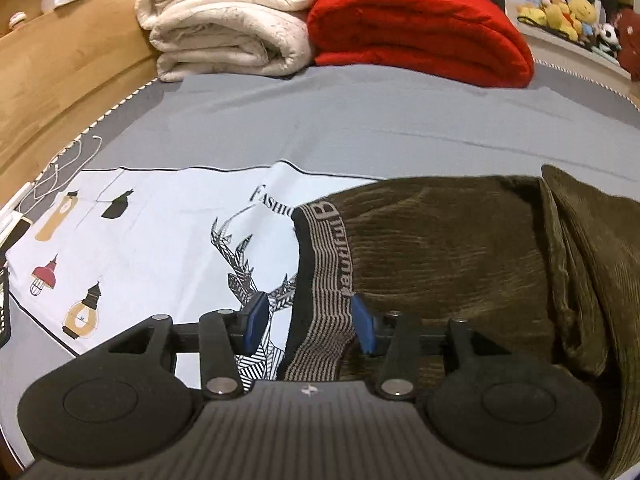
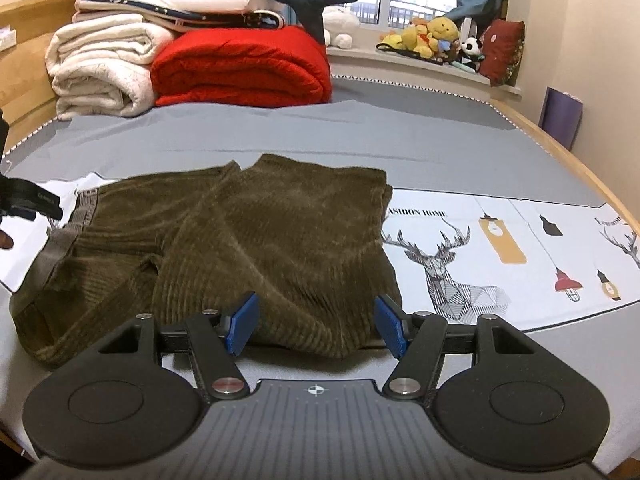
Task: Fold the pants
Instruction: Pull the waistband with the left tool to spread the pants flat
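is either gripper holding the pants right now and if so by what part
Nothing is held. The left gripper stands open around the pants' striped waistband without pinching it; the right gripper is open over the folded pants.

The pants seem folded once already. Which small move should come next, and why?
Probably close the right gripper on the near edge of the pants: its jaws stand open around that edge, while the left gripper is open beside the waistband, gripping nothing.

The folded olive corduroy pants lie on the white deer-print cloth across the grey bed; the folded red blanket sits behind.
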`<action>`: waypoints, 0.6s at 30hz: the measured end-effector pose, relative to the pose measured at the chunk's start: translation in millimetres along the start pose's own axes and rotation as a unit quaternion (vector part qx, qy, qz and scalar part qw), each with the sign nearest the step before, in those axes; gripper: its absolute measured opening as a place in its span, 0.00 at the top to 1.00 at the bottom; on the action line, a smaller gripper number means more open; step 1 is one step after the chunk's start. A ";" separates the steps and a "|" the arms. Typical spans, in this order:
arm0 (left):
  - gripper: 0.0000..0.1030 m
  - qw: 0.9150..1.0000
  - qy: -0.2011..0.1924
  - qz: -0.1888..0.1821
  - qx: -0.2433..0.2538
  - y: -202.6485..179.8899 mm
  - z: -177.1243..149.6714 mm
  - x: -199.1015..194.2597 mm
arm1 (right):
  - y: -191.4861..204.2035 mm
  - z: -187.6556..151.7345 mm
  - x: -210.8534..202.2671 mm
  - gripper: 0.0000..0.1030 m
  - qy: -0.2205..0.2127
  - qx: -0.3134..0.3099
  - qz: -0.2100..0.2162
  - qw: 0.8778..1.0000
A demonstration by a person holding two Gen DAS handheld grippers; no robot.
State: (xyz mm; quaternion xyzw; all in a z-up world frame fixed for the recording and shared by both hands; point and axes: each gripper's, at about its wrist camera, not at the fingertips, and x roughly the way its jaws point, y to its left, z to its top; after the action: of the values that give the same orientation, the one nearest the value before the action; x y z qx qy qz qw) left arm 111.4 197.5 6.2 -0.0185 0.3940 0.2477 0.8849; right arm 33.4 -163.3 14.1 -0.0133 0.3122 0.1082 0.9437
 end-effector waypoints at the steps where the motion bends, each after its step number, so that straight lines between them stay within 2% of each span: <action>1: 0.50 1.000 -0.004 -0.004 -0.005 3.9 0.4 -1.7 | 1.7 1.3 0.9 0.36 -0.002 0.003 0.001 1.000; 9: 0.50 0.998 -0.055 -0.006 -0.038 19.3 5.6 -4.4 | 14.3 6.9 4.2 0.40 -0.029 -0.006 0.008 1.000; 14: 0.45 0.993 -0.106 0.020 -0.039 21.2 8.9 -13.3 | 23.5 8.0 3.6 0.40 -0.066 -0.019 0.007 0.998; 17: 0.45 0.993 -0.108 0.010 -0.038 21.6 11.2 -15.3 | 30.1 9.4 5.4 0.41 -0.071 -0.038 0.000 0.997; 18: 0.45 0.994 -0.105 0.004 -0.041 22.5 11.1 -15.0 | 30.2 11.4 6.9 0.47 -0.067 -0.039 0.002 0.997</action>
State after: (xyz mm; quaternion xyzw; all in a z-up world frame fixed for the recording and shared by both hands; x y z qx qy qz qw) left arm 100.3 213.4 28.1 -0.0271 0.2885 0.2681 0.9188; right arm 39.0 -131.5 20.5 -0.0425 0.2442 0.1229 0.9610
